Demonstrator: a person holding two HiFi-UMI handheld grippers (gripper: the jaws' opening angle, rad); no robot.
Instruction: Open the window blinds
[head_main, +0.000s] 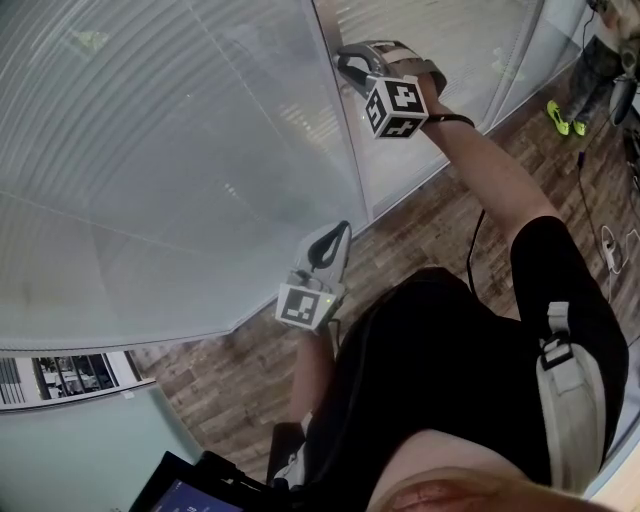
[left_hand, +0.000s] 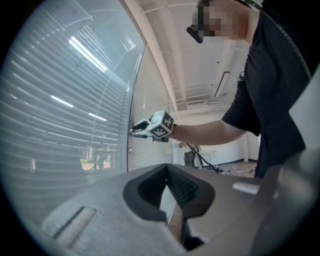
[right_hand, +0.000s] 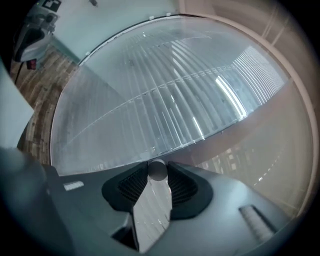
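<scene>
Tilt knob (right_hand: 157, 170), small, rigid, likely slippery: right gripper (head_main: 343, 60) clamped its sides; blinds (head_main: 150, 150) light; left gripper (left_hand: 167, 172) closed, empty

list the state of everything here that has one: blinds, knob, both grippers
blinds: lowered, slats turned nearly shut
right gripper: shut on the knob
knob: clamped between the right gripper's pads, at the frame beside the blinds
left gripper: jaws together, nothing in them
</scene>
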